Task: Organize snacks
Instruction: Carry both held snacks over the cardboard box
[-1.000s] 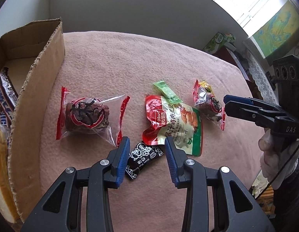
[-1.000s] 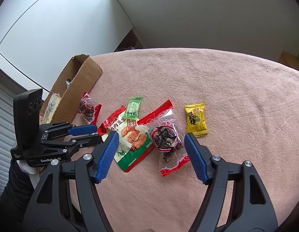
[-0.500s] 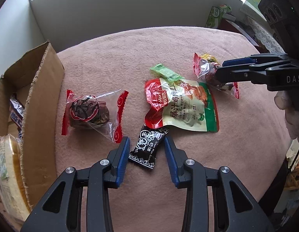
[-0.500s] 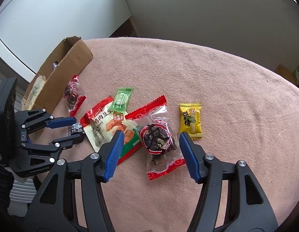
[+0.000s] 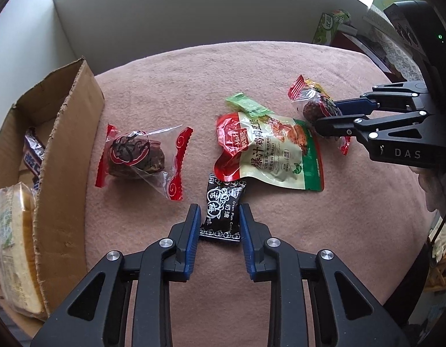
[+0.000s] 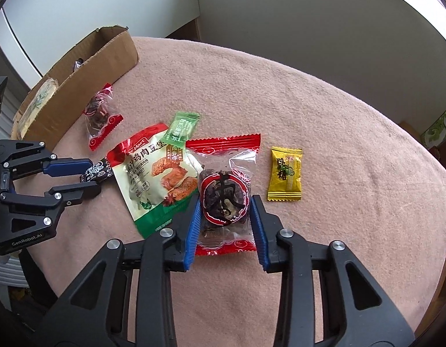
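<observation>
My left gripper (image 5: 218, 217) is open, with its blue fingers on either side of a black candy packet (image 5: 223, 206) lying on the pink cloth. My right gripper (image 6: 224, 211) is open around a clear red-edged snack pack (image 6: 224, 193); it also shows in the left wrist view (image 5: 315, 104). Between them lies a large red, white and green snack pouch (image 5: 269, 150) with a small green candy (image 5: 246, 105) at its far end. A second clear red-edged pack (image 5: 139, 156) lies next to the cardboard box (image 5: 70, 156).
The cardboard box stands at the table's left edge and holds a bread pack (image 5: 12, 248) and a wrapped bar (image 5: 33, 156). A yellow candy (image 6: 285, 173) lies to the right of my right gripper. The round table's edge (image 6: 445, 190) curves close behind it.
Both grippers have moved forward and down. The left one now straddles the black candy packet. The right one has narrowed and now straddles the clear red-edged pack.
</observation>
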Demonstrator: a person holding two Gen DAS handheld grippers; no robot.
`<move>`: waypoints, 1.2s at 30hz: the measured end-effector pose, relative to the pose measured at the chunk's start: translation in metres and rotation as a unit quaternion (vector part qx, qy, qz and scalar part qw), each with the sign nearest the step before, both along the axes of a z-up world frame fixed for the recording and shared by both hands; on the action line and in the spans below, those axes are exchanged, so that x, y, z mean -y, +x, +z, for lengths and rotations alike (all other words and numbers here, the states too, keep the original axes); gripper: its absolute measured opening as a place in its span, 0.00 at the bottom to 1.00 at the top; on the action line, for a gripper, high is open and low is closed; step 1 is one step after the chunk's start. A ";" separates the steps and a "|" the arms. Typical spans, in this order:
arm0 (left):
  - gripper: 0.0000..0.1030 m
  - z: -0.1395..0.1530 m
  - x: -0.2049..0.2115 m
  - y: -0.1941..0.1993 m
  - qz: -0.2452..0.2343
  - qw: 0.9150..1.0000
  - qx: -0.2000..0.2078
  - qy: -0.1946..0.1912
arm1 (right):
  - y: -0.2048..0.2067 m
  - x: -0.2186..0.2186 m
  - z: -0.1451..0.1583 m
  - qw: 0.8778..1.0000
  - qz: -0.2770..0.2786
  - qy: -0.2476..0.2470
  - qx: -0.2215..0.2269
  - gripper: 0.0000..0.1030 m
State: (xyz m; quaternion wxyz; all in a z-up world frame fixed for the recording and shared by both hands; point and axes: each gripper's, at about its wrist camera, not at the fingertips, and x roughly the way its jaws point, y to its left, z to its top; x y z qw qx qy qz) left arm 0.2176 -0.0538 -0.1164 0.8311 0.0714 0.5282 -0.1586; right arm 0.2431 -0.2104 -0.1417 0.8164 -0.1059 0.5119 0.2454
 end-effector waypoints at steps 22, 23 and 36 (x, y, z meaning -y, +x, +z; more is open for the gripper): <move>0.24 0.083 -0.073 -0.012 0.059 0.993 0.081 -0.055 | -0.031 -0.062 0.105 0.994 0.047 0.054 0.078 0.33; 0.24 0.085 -0.079 -0.011 0.067 0.993 0.084 -0.054 | -0.029 -0.068 0.107 0.994 0.050 0.058 0.077 0.33; 0.24 0.090 -0.168 0.021 0.172 0.979 0.111 -0.022 | 0.006 -0.157 0.118 0.991 0.064 0.100 0.064 0.33</move>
